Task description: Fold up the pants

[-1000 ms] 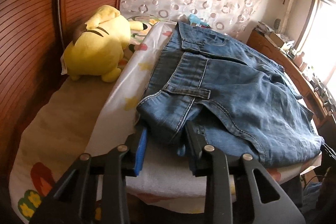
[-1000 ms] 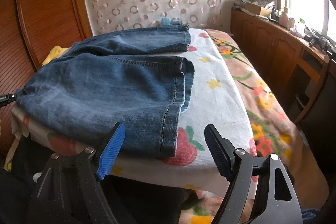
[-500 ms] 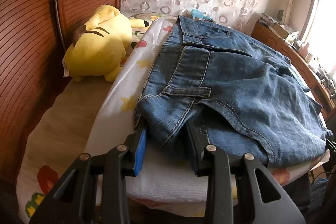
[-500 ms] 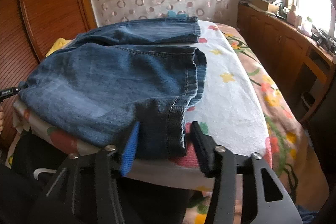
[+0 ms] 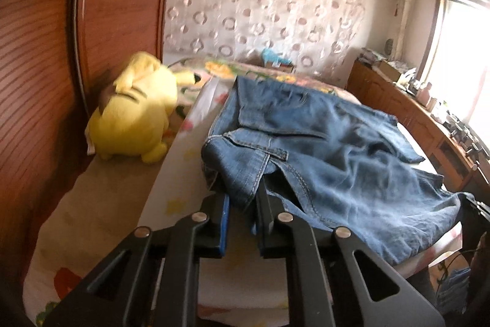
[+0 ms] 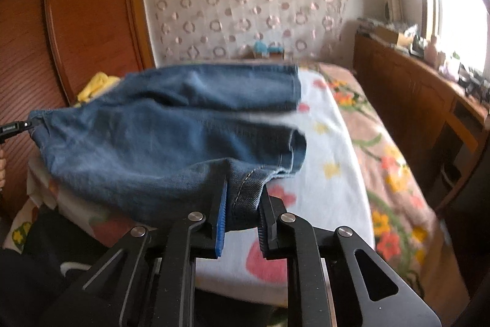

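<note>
The faded blue denim pants (image 5: 333, 149) are spread on the white flower-printed bed cover (image 6: 324, 149), their near edge raised off it. The waistband end is clamped between the tongs of the left gripper (image 5: 242, 204), and a hem corner is pinched between the tongs of the right gripper (image 6: 243, 201). The legs appear to be laid one beside the other, so a first lengthwise fold is judged as being started only; the crosswise folds are judged still to be made.

left claw (image 5: 242, 206): black frame, silver rivets, blue pad | right claw (image 6: 242, 204): black, silver rivets, ribbed blue pad
</note>
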